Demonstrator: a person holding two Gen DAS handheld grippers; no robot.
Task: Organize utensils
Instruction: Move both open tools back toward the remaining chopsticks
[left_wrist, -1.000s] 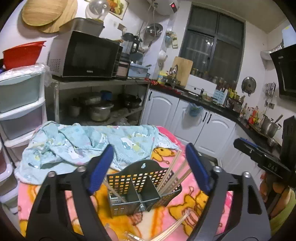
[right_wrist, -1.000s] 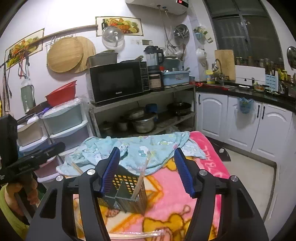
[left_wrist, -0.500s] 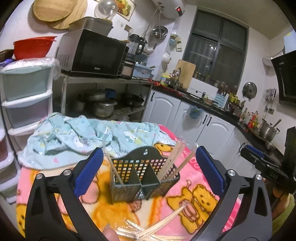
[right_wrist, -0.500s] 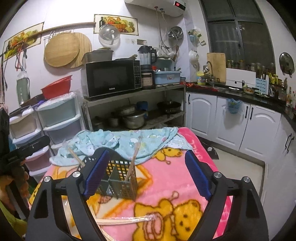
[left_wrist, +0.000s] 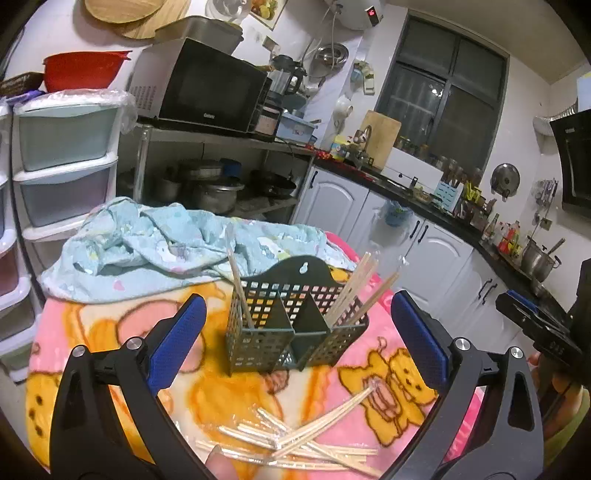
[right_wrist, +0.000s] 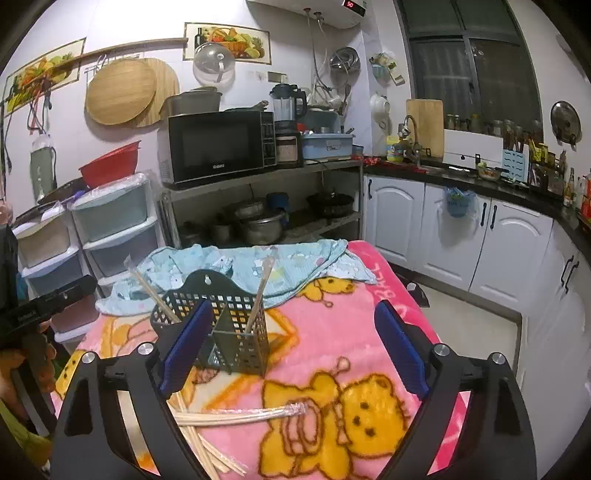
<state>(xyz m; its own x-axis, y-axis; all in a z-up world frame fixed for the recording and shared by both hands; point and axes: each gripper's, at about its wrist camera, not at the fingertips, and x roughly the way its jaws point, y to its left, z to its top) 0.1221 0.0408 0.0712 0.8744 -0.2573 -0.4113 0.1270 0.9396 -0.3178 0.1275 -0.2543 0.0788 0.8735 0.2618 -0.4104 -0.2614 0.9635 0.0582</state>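
I have the left gripper (left_wrist: 295, 345) spread as wide as it goes, nothing between its blue pads (left_wrist: 173, 345); the dark perforated utensil caddy (left_wrist: 291, 325) stands upright beyond the fingertips, on the pink cartoon blanket (left_wrist: 369, 321) that covers the table, about mid-way across it and closer to the far edge than to the near one. From the left wrist view, one chopstick (left_wrist: 238, 280) leans in the caddy's left compartment; several chopsticks (left_wrist: 354, 291) fan out of the right compartment; the middle compartment looks empty to me. A loose pile of chopsticks (left_wrist: 295, 441), some in clear wrapping, lies on the blanket by the near edge, below the open fingers; a fingertip (left_wrist: 218, 463) shows at the bottom of that view. A crumpled pale-blue cloth (left_wrist: 147, 243) lies along the far edge, behind the caddy.

My right gripper (right_wrist: 293, 352) is opening, jaws already wide and holding nothing; its left pad (right_wrist: 186, 350) overlaps the caddy (right_wrist: 221, 325) in the view, but I cannot tell whether it touches; a wrapped bundle of chopsticks (right_wrist: 243, 415) lies on the blanket just below its fingers.
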